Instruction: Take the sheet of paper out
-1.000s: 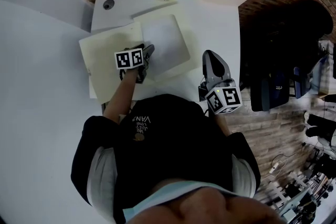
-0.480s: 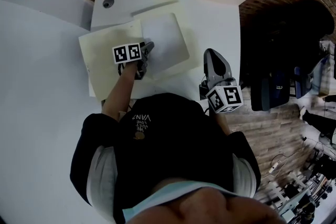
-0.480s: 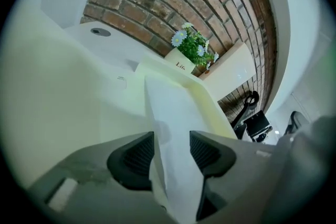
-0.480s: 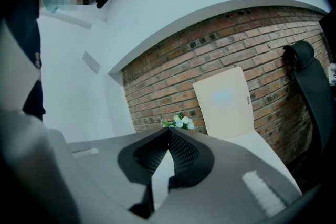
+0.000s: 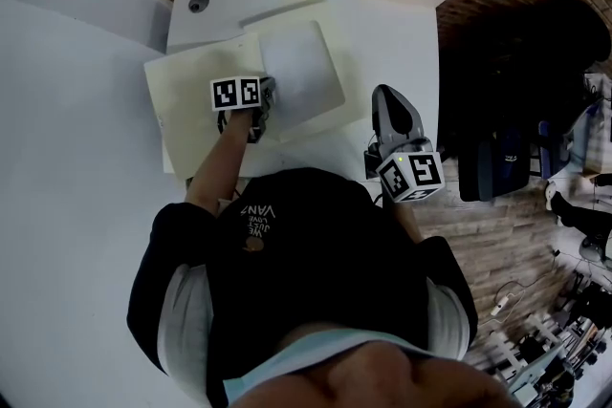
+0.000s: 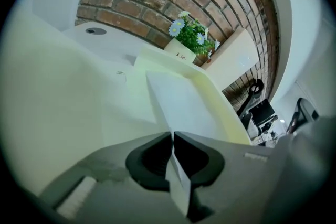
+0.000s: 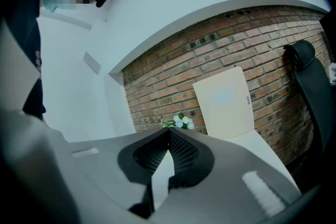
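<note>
Sheet of paper (image 5: 301,67): flat on the open cream folder (image 5: 182,110), stretching straight ahead of the left gripper (image 6: 172,136), near edge caught between its pads. Closing the jaws right now, with that edge already nipped in the narrow slit and a fair strip of white reaching back past the tips. Decent bite.

Best to finish the squeeze before pulling. Then draw back low, along the gripper's own line, sliding the paper over the folder rather than peeling it up, so as not to crease or tear it at the pinch. Worth watching the folder under the jaws too: looks free of the pads, though hard to be sure from here.

Could bring in the right gripper (image 7: 169,131) as a hold-down if the folder drags. For now parked well off to the right of the left one, jaws pressed together on nothing, pointing level at the flowers (image 7: 178,122) and the brick wall.

Against a second ago: left gripper nudged a touch further forward over the folder, no shift in the sheet, no change at the right gripper.
</note>
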The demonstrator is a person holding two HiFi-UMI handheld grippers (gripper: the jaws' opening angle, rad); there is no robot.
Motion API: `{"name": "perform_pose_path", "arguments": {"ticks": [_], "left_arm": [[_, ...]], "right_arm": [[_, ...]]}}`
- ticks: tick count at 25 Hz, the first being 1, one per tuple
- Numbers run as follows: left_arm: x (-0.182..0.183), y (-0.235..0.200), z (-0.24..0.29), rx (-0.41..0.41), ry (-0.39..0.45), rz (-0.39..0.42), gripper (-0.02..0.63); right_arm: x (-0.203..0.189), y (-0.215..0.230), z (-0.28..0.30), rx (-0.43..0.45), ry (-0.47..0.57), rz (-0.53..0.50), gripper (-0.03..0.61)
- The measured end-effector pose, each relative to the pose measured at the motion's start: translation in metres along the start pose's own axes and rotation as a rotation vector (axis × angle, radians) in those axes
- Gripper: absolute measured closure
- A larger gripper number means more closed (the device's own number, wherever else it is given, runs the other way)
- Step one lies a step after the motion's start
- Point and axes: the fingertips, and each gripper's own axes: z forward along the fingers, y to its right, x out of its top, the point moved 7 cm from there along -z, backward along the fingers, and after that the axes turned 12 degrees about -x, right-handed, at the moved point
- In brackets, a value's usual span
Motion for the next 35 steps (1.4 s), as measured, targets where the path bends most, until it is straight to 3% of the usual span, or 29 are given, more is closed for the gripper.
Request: {"name": "perform_pose_path", "arguments": {"ticks": [3,18,35], "left_arm": [[-0.001,0.0,0.0,0.003,-0.002,0.007,0.61],[-0.003,0.0,-0.009,-0.038,0.029,0.004,0.612],[-0.011,0.006,-0.053,-0.022,0.088,0.081,0.612]], "right_arm": [[0.0,0.001,-0.001,-0.002,0.002,0.001,0.577],[-0.001,-0.001,-0.003,0.027,-0.003,-0.004,0.577],[-0.008,-0.022,0.01,0.152,-0.046,-0.017,0.577]]}}
